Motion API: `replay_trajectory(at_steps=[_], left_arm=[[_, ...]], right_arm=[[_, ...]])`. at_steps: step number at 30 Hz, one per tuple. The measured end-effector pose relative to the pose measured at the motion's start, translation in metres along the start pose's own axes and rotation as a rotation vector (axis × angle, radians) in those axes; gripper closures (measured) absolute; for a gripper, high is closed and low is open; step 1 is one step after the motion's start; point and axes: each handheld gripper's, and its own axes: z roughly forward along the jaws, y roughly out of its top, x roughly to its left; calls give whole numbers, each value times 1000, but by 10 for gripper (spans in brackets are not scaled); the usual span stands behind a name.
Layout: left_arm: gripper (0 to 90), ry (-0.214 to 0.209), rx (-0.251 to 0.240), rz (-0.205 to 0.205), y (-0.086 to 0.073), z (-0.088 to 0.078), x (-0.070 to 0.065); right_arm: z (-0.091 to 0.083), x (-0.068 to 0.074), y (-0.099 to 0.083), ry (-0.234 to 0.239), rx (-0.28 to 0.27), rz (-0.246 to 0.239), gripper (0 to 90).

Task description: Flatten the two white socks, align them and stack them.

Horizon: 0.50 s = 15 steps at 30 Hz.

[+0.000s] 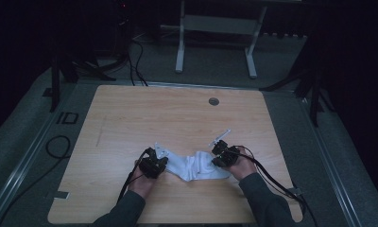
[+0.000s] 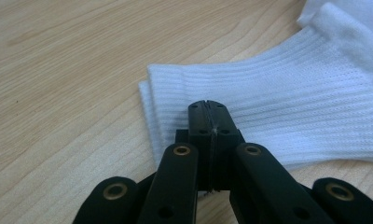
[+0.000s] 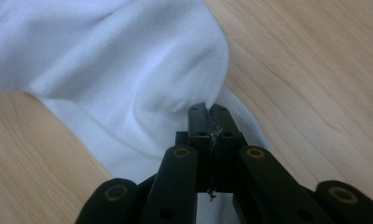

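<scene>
A white ribbed cotton sock [image 1: 196, 166] lies crumpled on the near light wooden table [image 1: 130, 113], pinched by the closed left gripper [image 2: 208, 108] at its cuff and the closed right gripper [image 3: 208, 111] at its smooth end (a grey round grommet [image 1: 214, 101] sits far off).

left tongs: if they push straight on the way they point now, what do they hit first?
Most likely the white sock: the left tongs are shut, tips over its ribbed cuff, apparently already pinching it. Further along lies more sock fabric; depth beyond is unclear.
</scene>
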Motion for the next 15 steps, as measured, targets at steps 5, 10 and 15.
replay_trajectory(at_steps=[5,10,15], left_arm=[[900,4,2,-1,0,0,0],[900,8,1,-1,0,0,-1],[900,10,3,0,0,0,-2]], right_arm=[[-18,1,-9,-23,-17,-9,891],[-34,-5,-26,-48,-4,3,888],[-39,-23,-45,-61,-12,74,886]])
